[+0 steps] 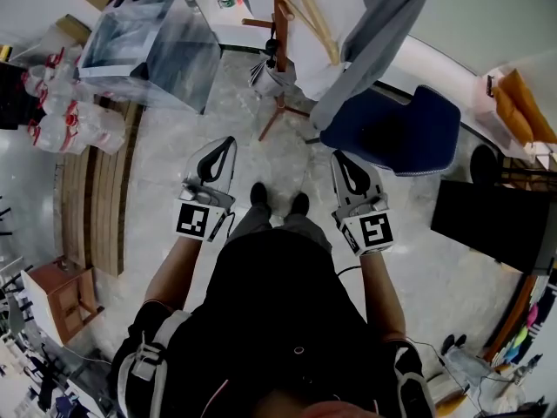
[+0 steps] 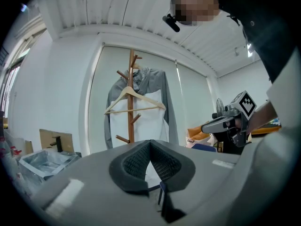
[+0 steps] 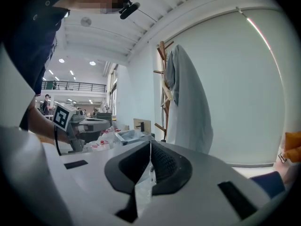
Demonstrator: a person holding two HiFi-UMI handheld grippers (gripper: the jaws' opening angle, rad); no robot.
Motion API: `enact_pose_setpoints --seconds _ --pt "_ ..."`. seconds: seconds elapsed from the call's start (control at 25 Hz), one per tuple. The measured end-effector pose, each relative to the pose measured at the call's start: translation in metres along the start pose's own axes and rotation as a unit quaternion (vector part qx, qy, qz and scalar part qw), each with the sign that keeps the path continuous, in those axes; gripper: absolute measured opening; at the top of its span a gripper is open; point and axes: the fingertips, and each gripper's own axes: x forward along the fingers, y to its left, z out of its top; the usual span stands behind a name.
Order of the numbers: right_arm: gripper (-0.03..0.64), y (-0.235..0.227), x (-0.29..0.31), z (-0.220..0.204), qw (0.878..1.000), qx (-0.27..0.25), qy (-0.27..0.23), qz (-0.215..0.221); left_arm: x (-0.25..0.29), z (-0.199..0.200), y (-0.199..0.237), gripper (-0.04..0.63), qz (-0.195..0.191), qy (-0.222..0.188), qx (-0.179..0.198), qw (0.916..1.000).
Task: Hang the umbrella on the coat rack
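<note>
Stands facing the coat rack [image 1: 280, 11], draped with a grey garment [image 1: 383, 33] and a wooden hanger [image 2: 146, 99]. Holds left gripper [image 1: 230, 143] and right gripper [image 1: 336, 156] out ahead, well apart, fingers of both pressed together on nothing. Shows a dark-and-white bundle [image 1: 271, 72] close against the rack's post, possibly the umbrella, too small to tell.

Head view steeply down, 2 gripper views level, sharing coat rack [image 2: 130, 126]

2 forearms forward, left hand-held gripper [image 1: 230, 142] and right hand-held gripper [image 1: 336, 157] side by side, roughly level, jaws apparently together.
</note>
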Motion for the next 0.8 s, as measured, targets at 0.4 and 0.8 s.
enact_pose_setpoints --seconds 0.4,0.8 --pt "0.002 -0.001 -0.002 -0.003 1.0 -0.003 0.005 -0.009 -0.023 -0.006 0.005 -0.002 0.014 0.019 0.002 0.9997" --pt "0.0 -0.002 -0.007 -0.004 0.999 -0.02 0.015 -0.03 -0.025 -0.011 0.011 -0.002 0.033 0.023 0.002 0.9992"
